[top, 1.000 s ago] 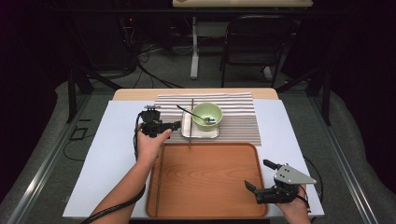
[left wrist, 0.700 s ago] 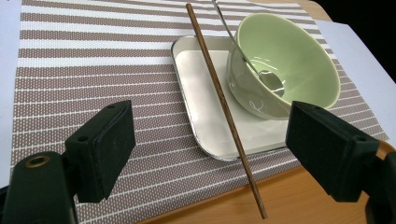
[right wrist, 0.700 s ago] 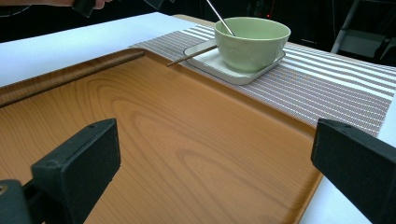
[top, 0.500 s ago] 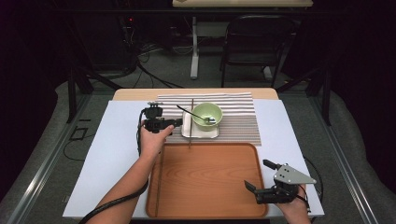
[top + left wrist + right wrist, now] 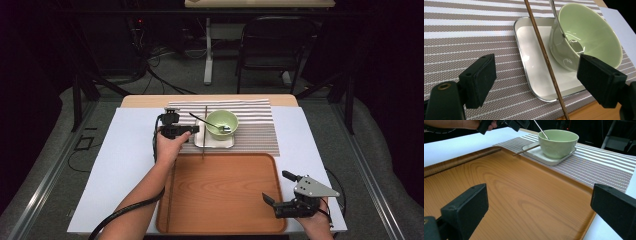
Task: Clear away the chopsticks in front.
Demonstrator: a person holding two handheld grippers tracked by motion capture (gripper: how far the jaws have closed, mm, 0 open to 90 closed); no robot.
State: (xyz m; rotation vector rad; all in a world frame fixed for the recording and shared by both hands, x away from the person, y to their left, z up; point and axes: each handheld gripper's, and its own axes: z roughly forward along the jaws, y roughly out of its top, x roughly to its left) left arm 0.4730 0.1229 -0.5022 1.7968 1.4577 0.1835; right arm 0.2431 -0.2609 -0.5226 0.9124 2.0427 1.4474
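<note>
- While the left gripper [image 5: 534,82] hovers with its jaws spread wide over the striped placemat [image 5: 461,32], the single chopstick [image 5: 544,53] lies between them, resting across the white square plate [image 5: 534,72] and overhanging the wooden tray [image 5: 220,195]
- Risk 1: the chopstick lies just beside the green bowl [image 5: 589,37]; closing from this position could catch the bowl wall with the outer jaw and push it across the plate
- Risk 2: the spoon [image 5: 207,121] leans on the bowl rim; a knock could tip it out
- Risk 3: a thin round stick can roll or pivot off the plate rim if pinched off-centre
- The right gripper [image 5: 280,192] rests at the tray's near right corner, jaws apart, holding nothing
- Compared with 1 s ago, the left gripper has advanced toward the plate; the right gripper, bowl and chopstick are unchanged
</note>
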